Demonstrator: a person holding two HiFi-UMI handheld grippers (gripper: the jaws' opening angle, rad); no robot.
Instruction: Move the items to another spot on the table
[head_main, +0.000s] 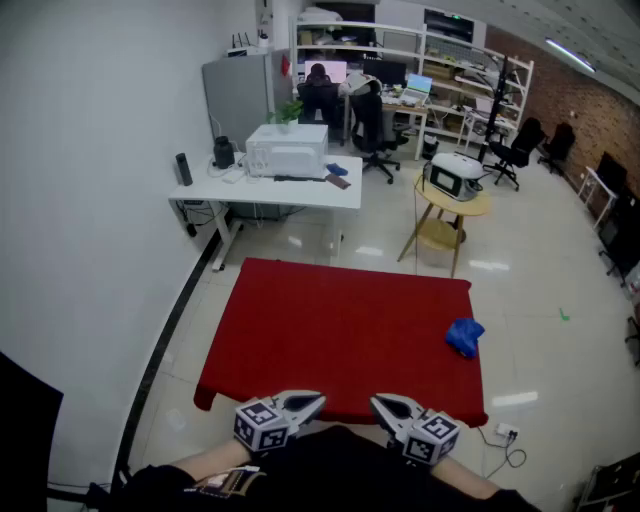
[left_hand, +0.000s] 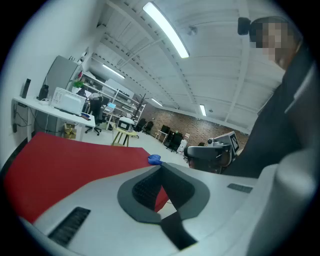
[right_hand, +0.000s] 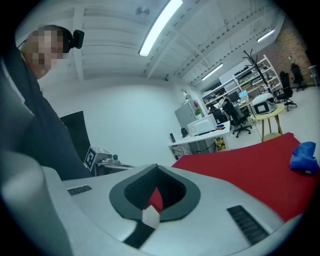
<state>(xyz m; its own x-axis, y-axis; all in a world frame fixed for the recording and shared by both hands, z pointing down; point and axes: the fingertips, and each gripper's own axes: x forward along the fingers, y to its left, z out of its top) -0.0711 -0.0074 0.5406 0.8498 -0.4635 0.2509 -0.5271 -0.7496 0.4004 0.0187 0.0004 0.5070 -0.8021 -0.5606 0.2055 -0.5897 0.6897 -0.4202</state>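
- The blue item (head_main: 464, 335) lies on the red table (head_main: 340, 330), close to its right edge and well apart from both grippers.
- Only the head view shows the whole tabletop, with a white desk (head_main: 270, 188) and a round side table (head_main: 452, 203) on the floor beyond it.
- In the left gripper view the blue item (left_hand: 154, 159) is a small spot at the table's far corner. In the right gripper view it (right_hand: 304, 157) sits large at the frame's right edge.
- The left gripper (head_main: 318, 400) hangs at the near table edge, by the person's body. Its jaws are together with nothing between them.
- The right gripper (head_main: 377, 402) is beside it, jaws likewise closed and empty.
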